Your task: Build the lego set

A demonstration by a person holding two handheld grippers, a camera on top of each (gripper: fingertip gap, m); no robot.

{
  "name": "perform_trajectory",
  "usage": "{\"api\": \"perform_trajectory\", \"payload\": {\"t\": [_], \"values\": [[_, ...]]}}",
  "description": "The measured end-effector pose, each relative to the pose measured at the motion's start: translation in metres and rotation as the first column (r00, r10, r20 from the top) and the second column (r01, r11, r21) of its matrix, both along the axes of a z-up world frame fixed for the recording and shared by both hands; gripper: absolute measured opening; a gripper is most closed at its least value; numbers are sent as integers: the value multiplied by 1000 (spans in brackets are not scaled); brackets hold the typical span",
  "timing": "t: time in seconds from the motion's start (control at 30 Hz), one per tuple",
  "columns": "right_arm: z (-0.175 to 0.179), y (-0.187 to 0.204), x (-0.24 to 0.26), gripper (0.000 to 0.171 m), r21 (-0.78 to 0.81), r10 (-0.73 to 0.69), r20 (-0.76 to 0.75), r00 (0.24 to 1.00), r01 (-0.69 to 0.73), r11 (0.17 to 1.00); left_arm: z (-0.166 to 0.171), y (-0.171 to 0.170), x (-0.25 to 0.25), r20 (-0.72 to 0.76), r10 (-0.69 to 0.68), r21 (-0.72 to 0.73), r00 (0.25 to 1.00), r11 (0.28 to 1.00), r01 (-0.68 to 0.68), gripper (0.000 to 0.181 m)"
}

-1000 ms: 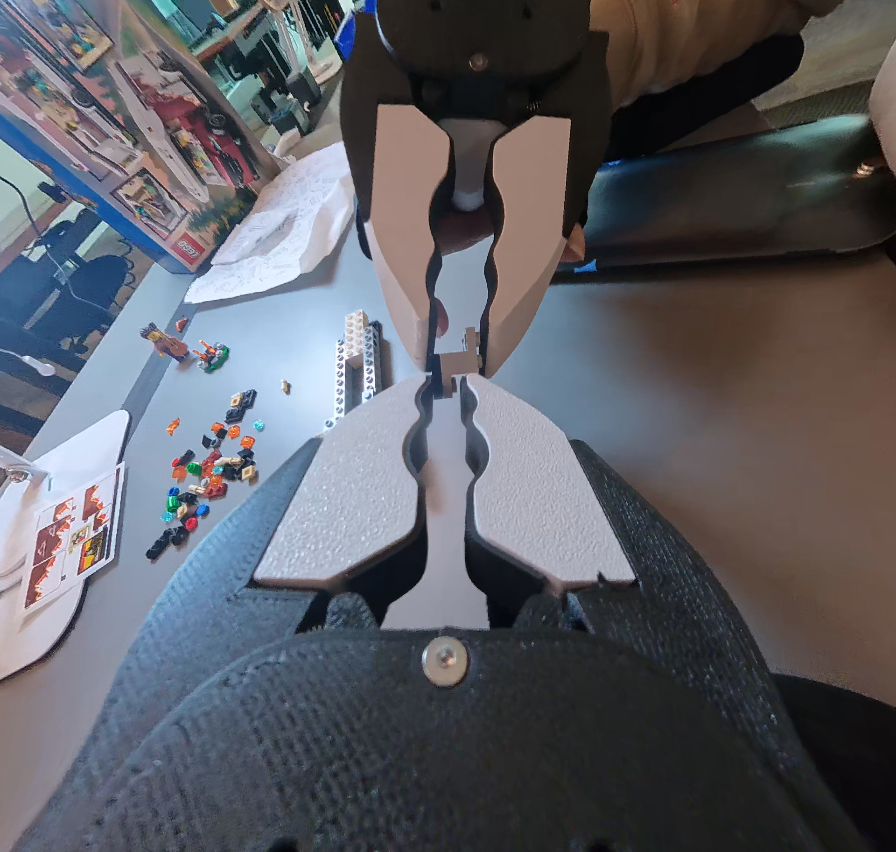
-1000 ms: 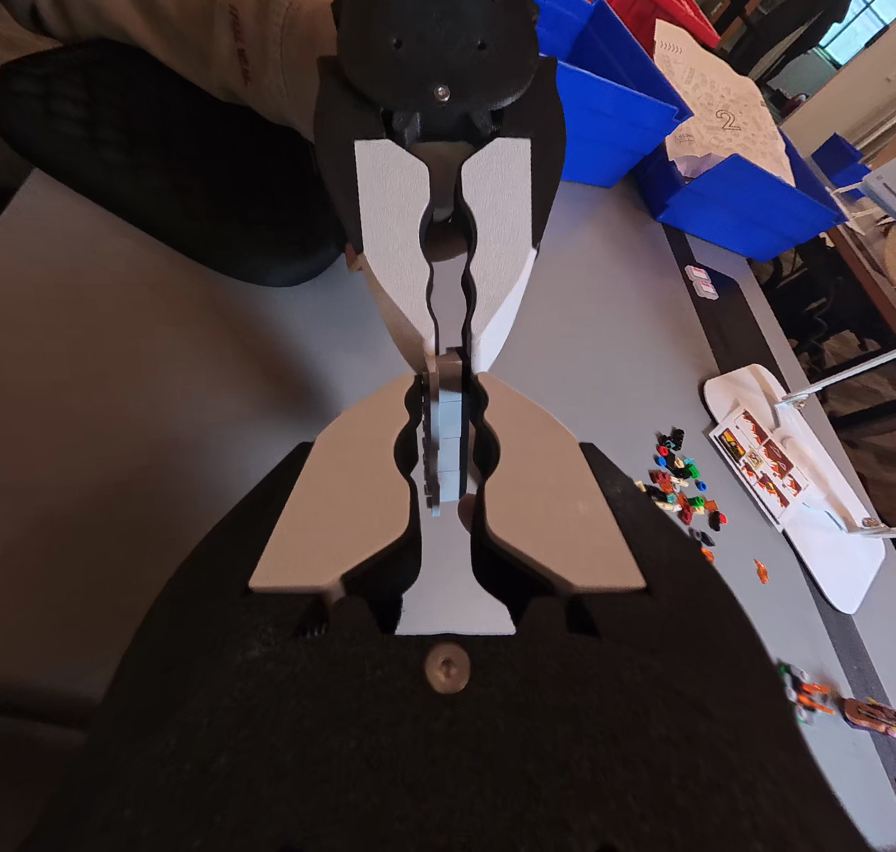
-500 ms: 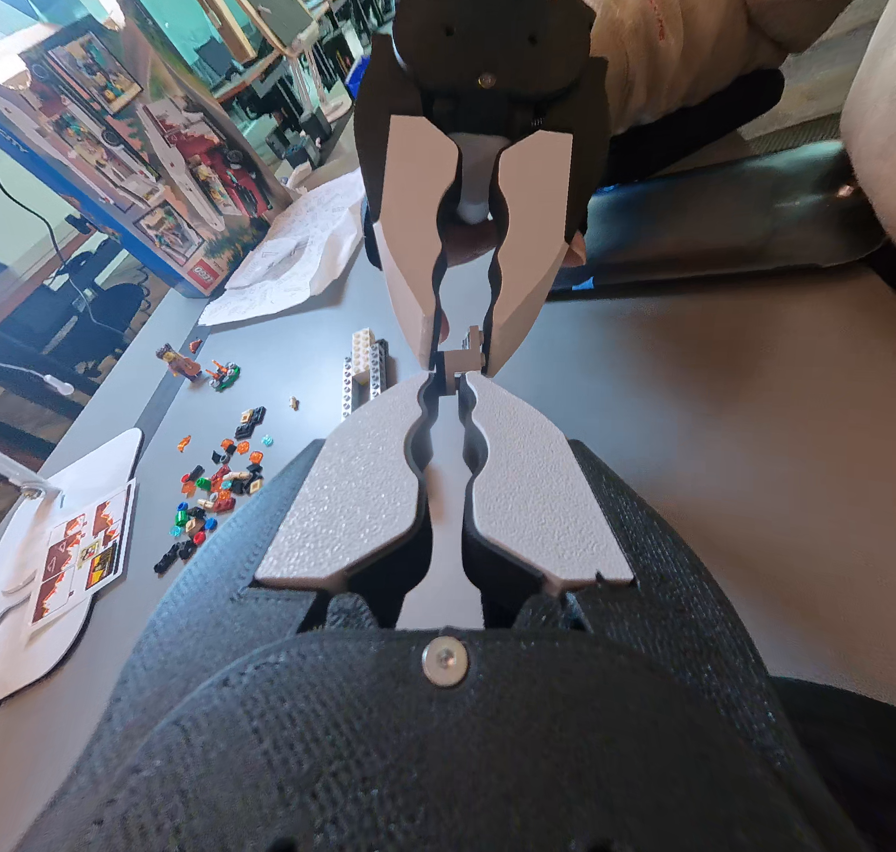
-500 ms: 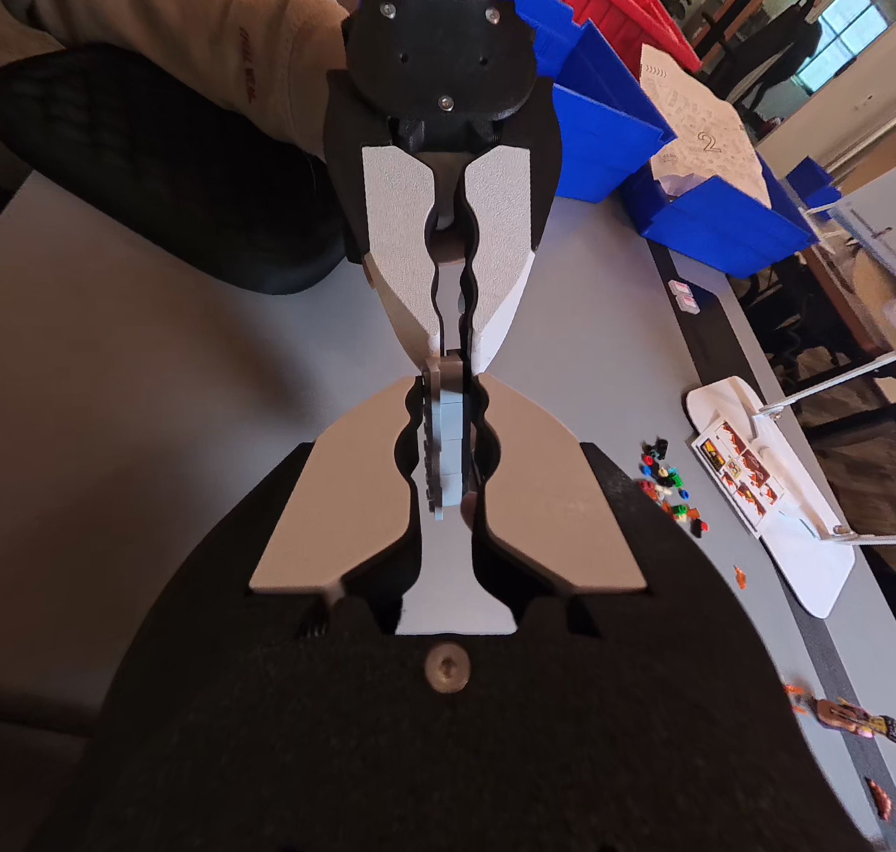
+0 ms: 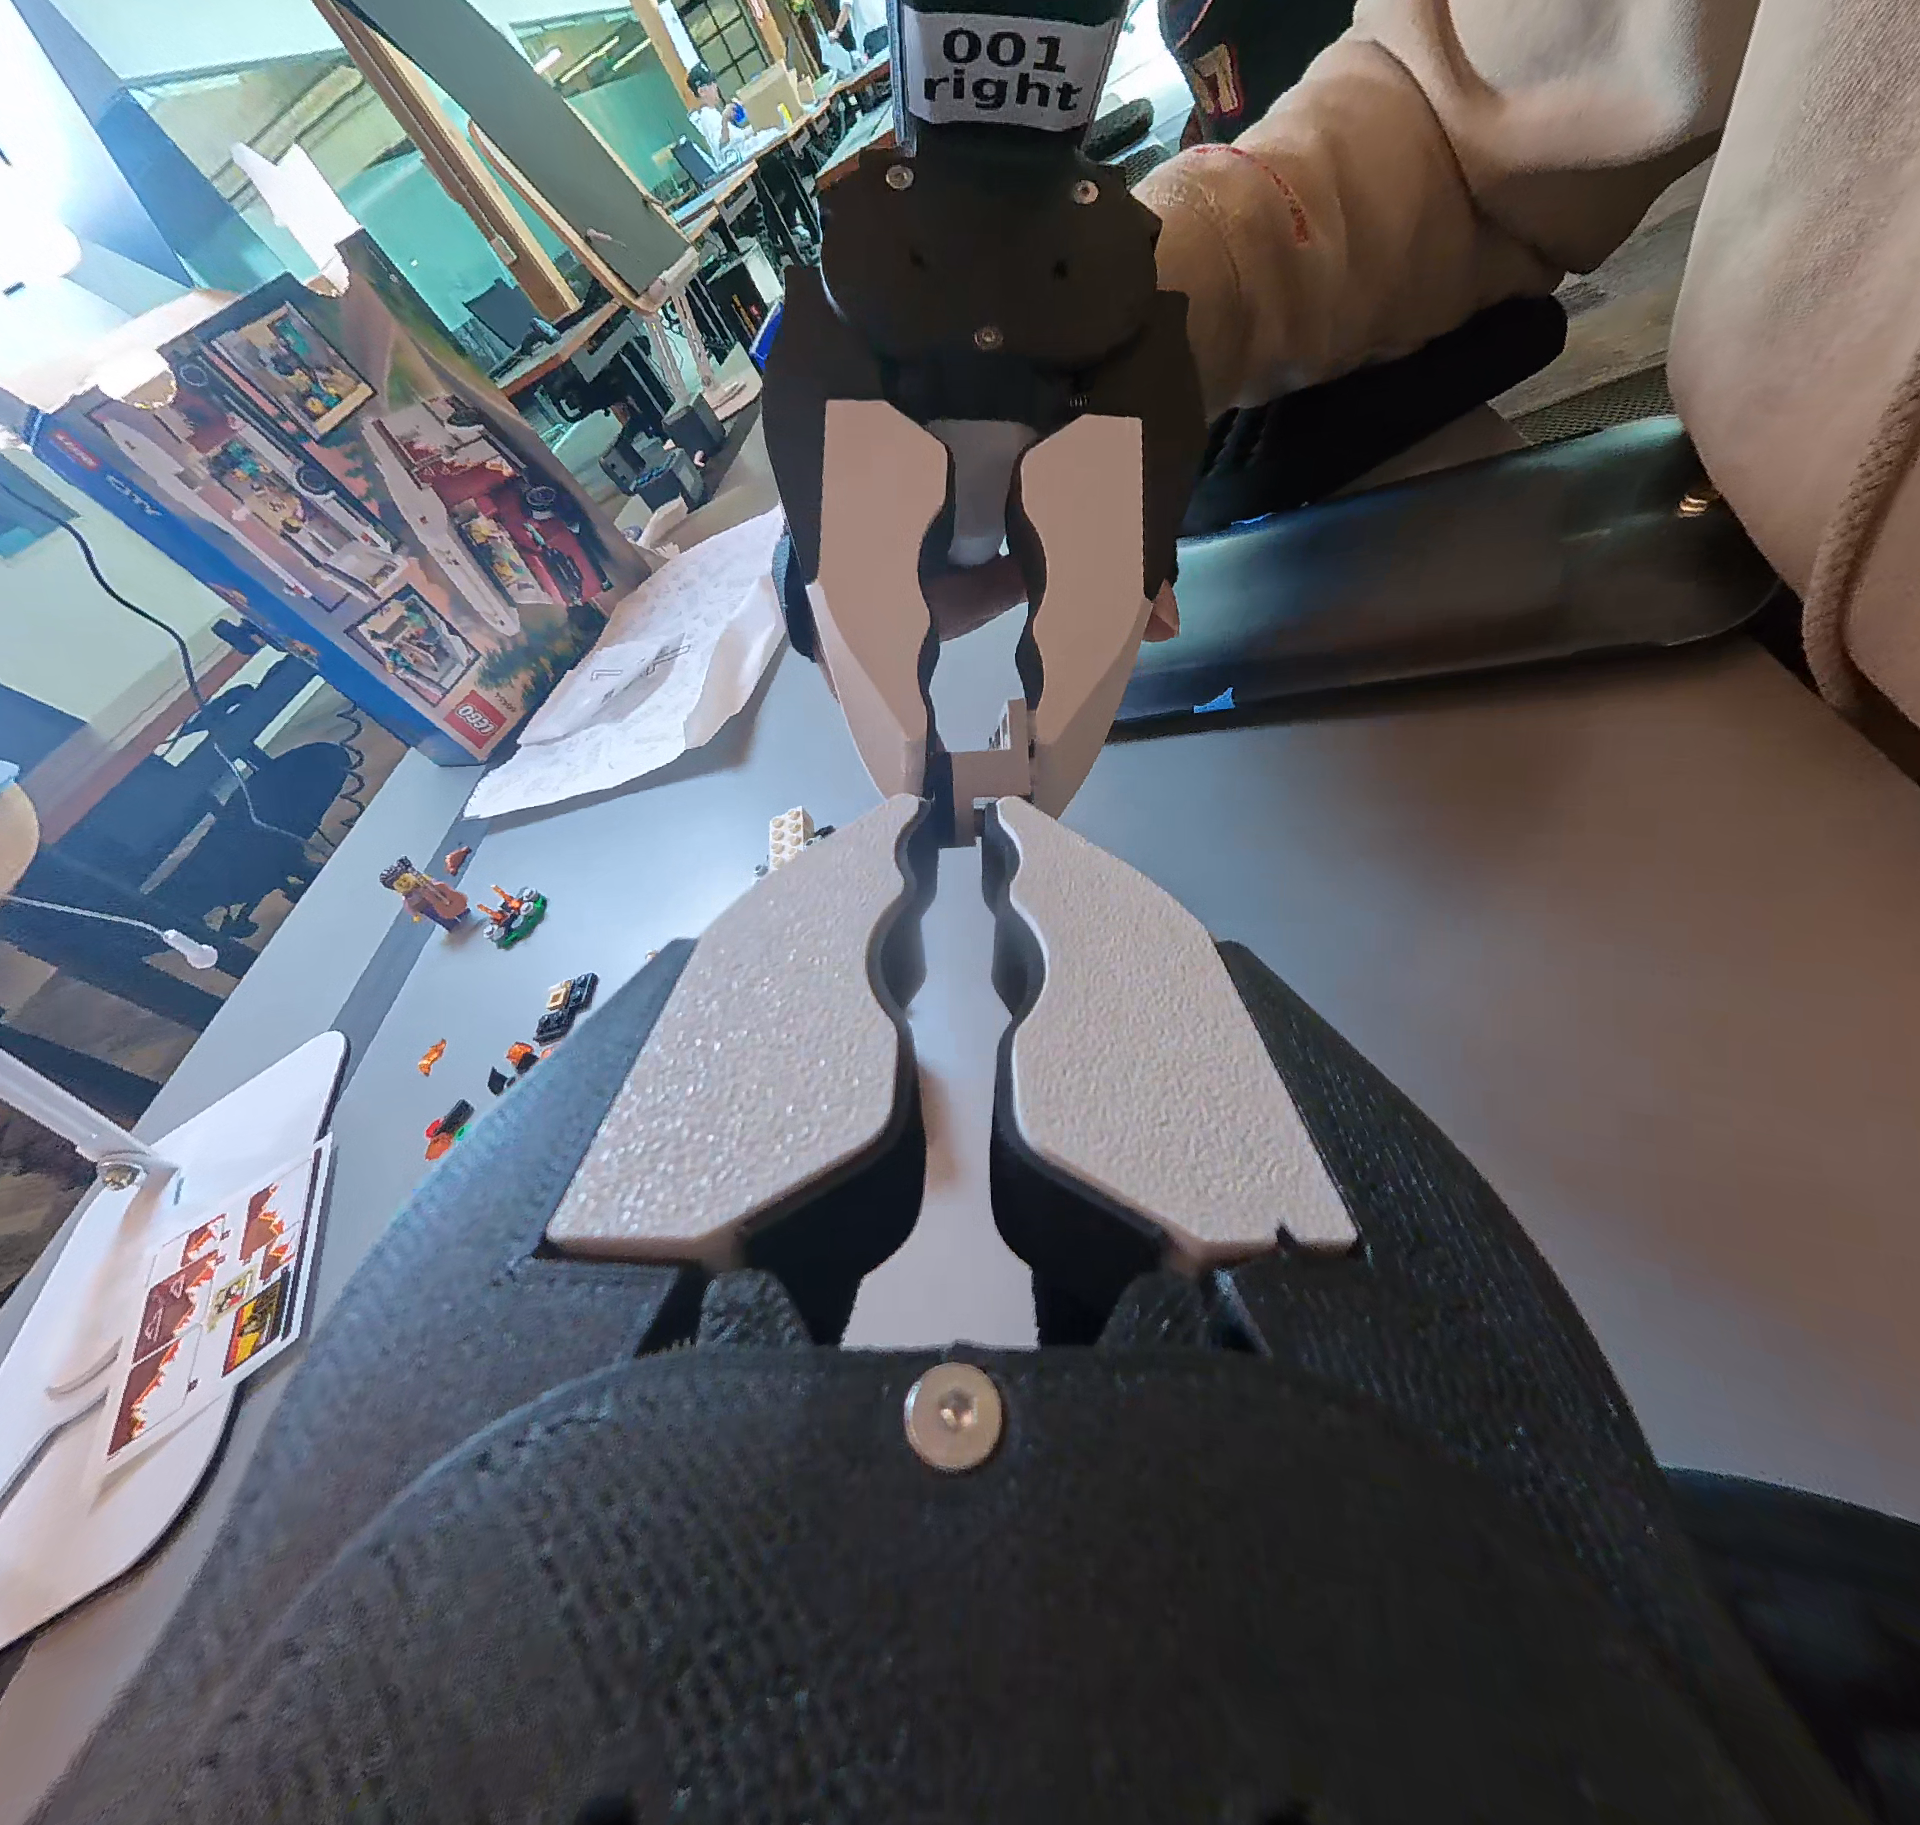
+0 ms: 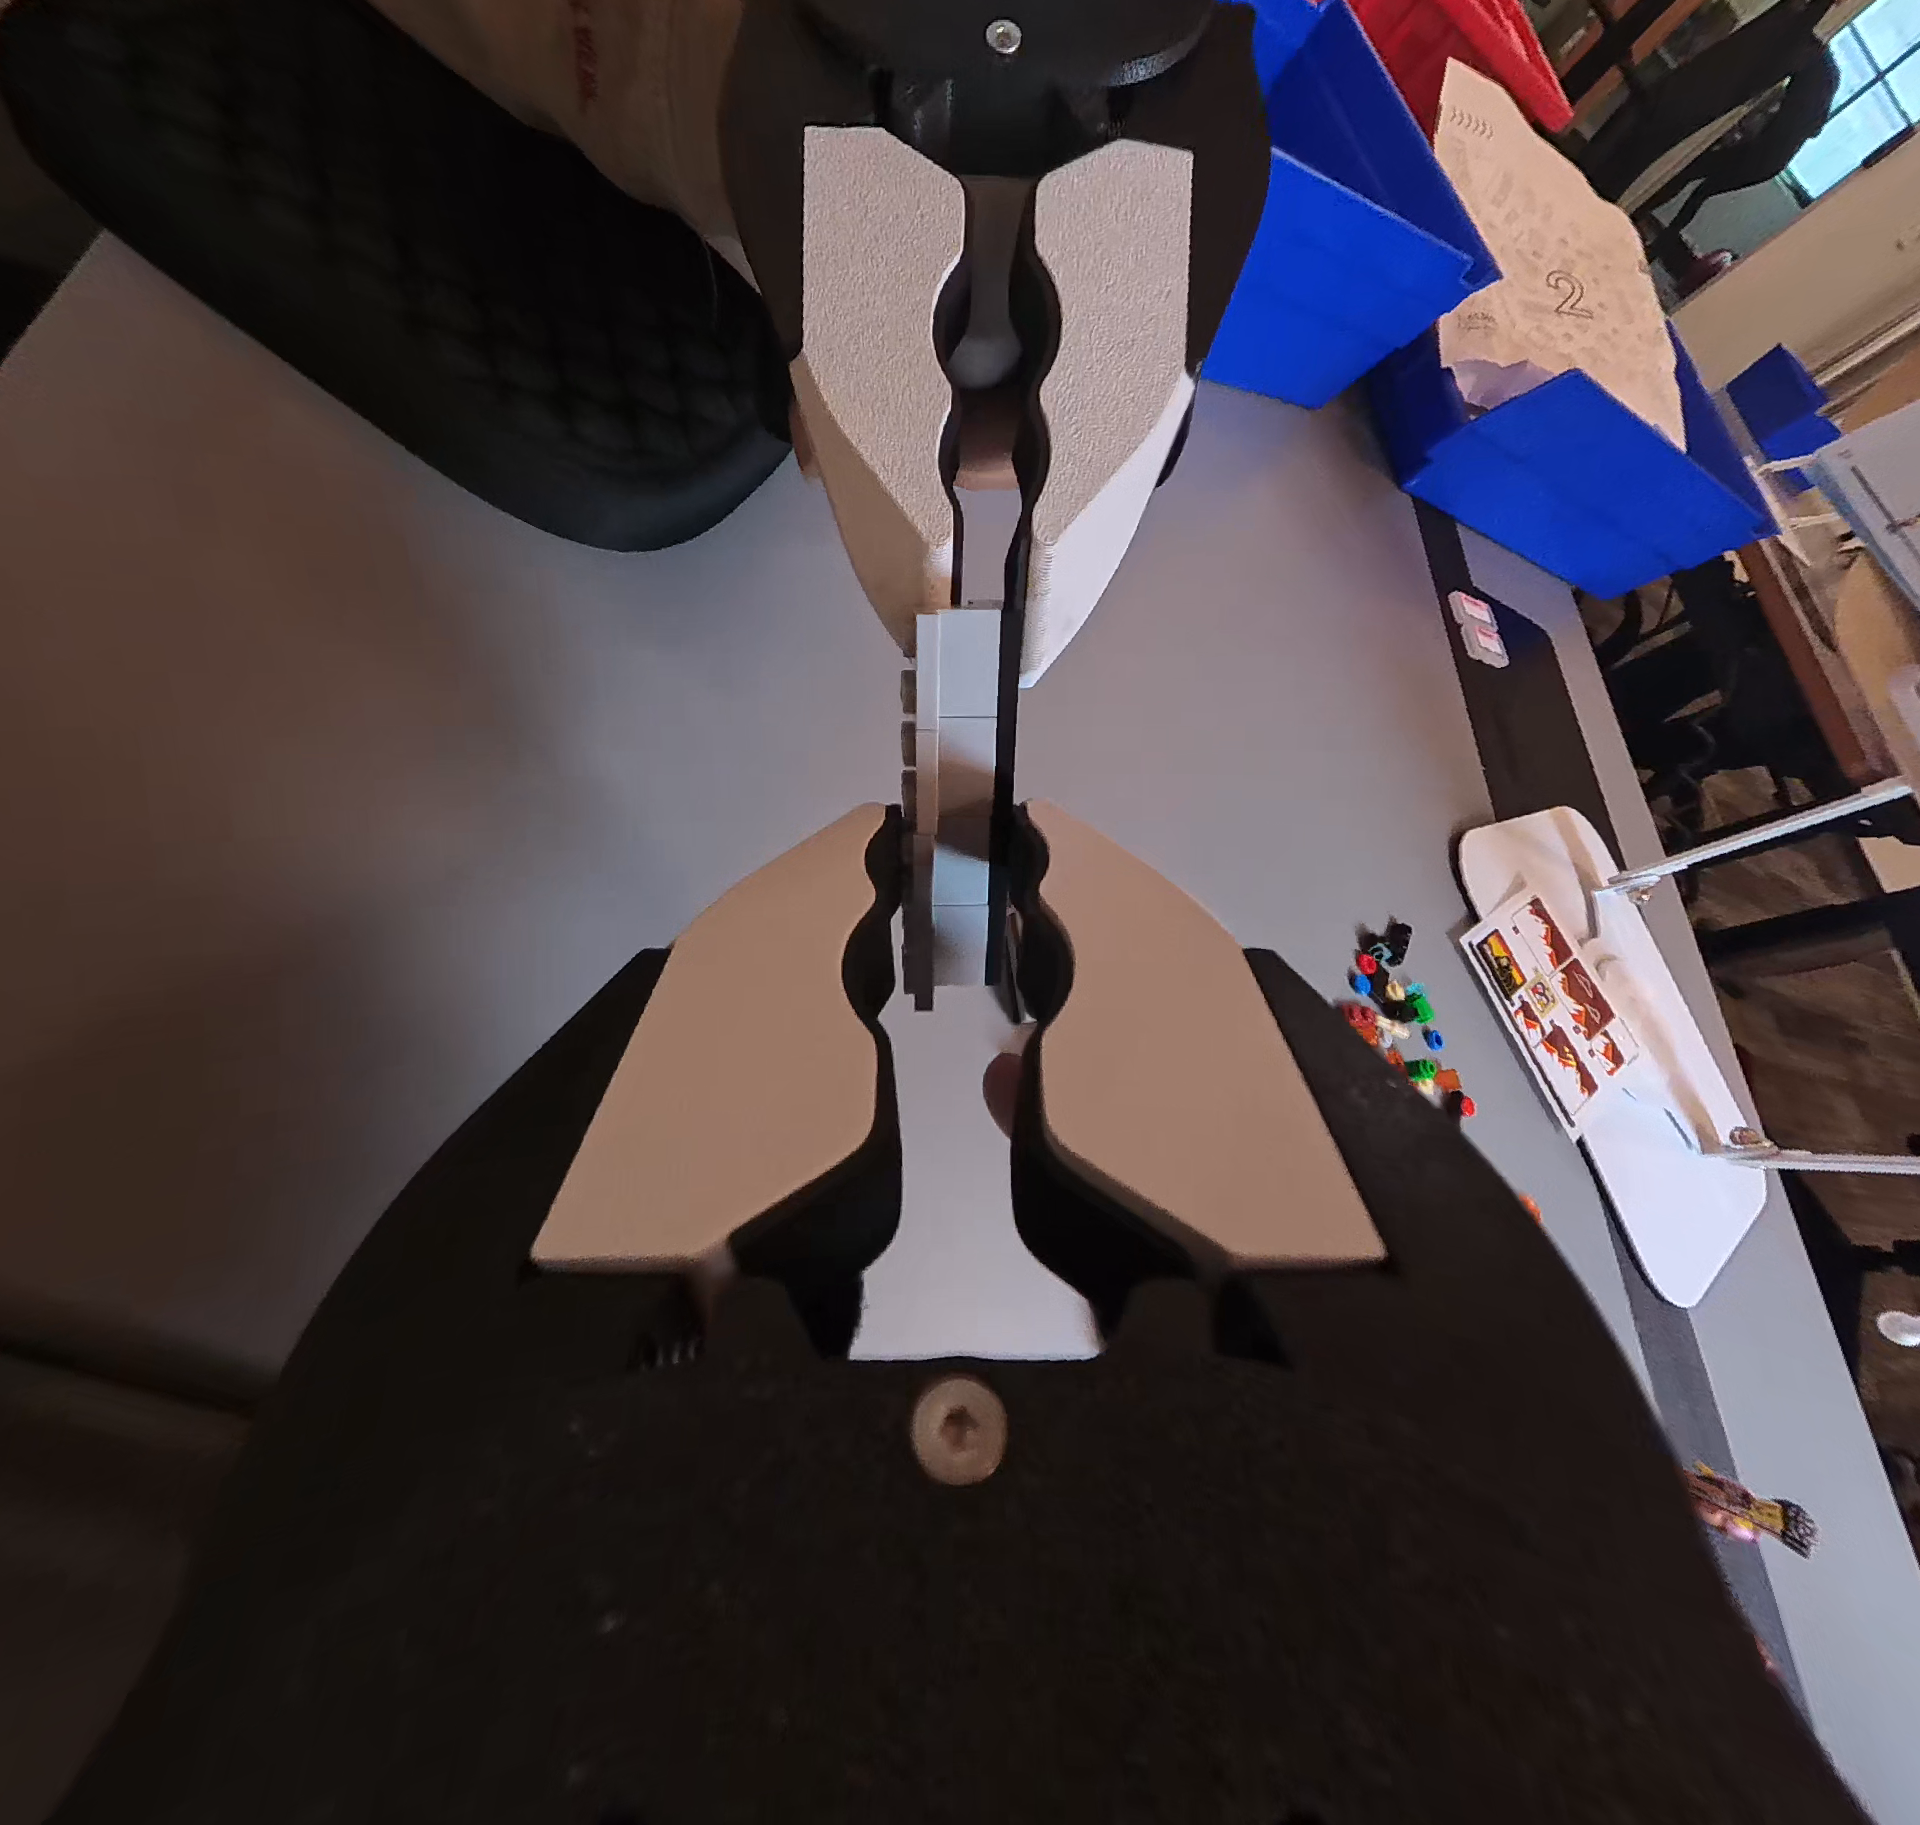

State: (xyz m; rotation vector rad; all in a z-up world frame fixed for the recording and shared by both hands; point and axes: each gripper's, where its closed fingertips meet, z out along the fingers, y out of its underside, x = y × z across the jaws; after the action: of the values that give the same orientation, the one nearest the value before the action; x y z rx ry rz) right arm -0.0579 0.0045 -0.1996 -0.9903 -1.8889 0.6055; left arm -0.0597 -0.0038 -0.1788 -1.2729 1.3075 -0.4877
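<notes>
A slim lego assembly of grey bricks on a black plate (image 6: 961, 736) is held in the air between both grippers, which face each other tip to tip. In the right wrist view, my right gripper (image 6: 958, 825) is shut on its near end, and the left gripper (image 6: 982, 612) pinches its far end. In the left wrist view, only a pale end of the assembly (image 5: 987, 773) shows between my left gripper (image 5: 956, 825) and the right gripper (image 5: 977, 762). A person's sleeve is behind each gripper.
On the grey table (image 5: 1455, 944) lie loose small lego pieces (image 5: 566, 1006), a minifigure (image 5: 421, 892), a white brick stack (image 5: 790, 835), paper bags (image 5: 665, 674), the set's box (image 5: 312, 528) and a sticker sheet (image 5: 208, 1328). Blue bins (image 6: 1351, 248) stand at the far right. The tips of both grippers are at nearly the same place.
Both grippers have tilted and risen with the assembly. In the right wrist view, more of the assembly now shows between the two grippers, and the left gripper looks nearer.
</notes>
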Motion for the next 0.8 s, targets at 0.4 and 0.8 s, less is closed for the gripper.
{"api": "perform_trajectory", "payload": {"t": [0.4, 0.8], "values": [[0, 2, -3, 18, 29, -21, -4, 1000, 21, 999, 0, 2, -2, -1, 4, 9, 1000, 1000, -4, 8], [2, 1, -3, 29, 13, -16, -10, 1000, 16, 1000, -1, 4, 0, -11, 19, 9, 1000, 1000, -19, 8]]}}
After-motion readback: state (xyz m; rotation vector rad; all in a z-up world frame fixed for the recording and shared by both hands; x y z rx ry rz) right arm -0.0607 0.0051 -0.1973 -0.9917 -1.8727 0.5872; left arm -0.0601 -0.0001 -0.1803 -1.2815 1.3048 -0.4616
